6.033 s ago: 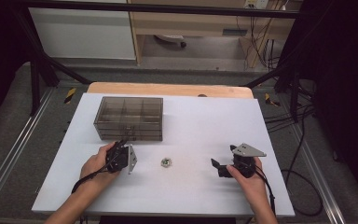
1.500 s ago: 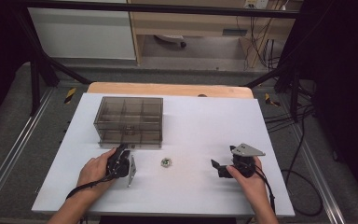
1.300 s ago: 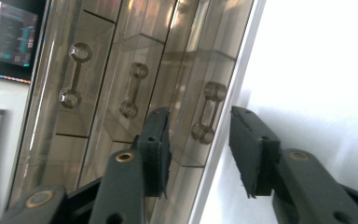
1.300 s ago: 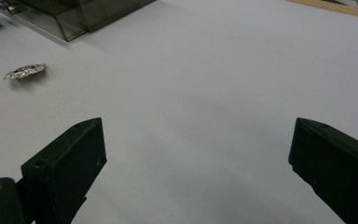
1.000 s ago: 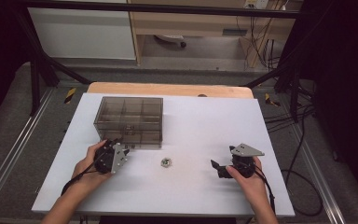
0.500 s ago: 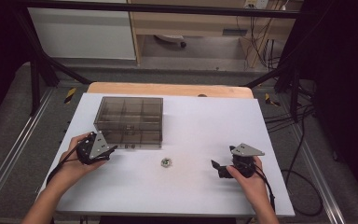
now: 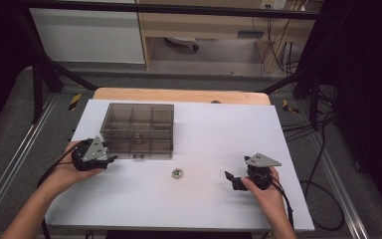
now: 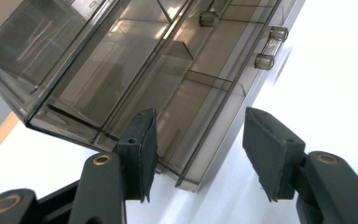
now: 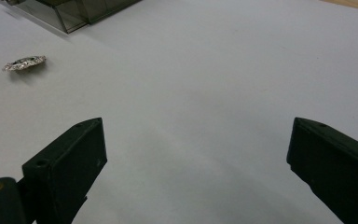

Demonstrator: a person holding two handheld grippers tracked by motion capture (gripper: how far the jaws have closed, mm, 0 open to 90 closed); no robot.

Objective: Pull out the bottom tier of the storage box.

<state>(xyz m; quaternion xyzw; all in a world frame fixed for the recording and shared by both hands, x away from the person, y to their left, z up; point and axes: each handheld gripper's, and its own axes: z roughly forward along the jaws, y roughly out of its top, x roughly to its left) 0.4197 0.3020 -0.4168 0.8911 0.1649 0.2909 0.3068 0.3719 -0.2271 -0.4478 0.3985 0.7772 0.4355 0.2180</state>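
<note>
Beside box [image 7: 138, 130] corner — left hand-held gripper [image 7: 110, 160]

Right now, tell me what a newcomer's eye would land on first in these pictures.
First the smoky clear plastic box with its compartments, at the back left of the white table. Next the left tongs, open, their jaws either side of the box's near left corner. Then the small shiny metal piece, lying alone in front of the box, between the two hands.

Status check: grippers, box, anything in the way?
Left gripper open at the box corner, not clamped. Right gripper open, idle. Small metal part loose on table, clear of both.
</note>
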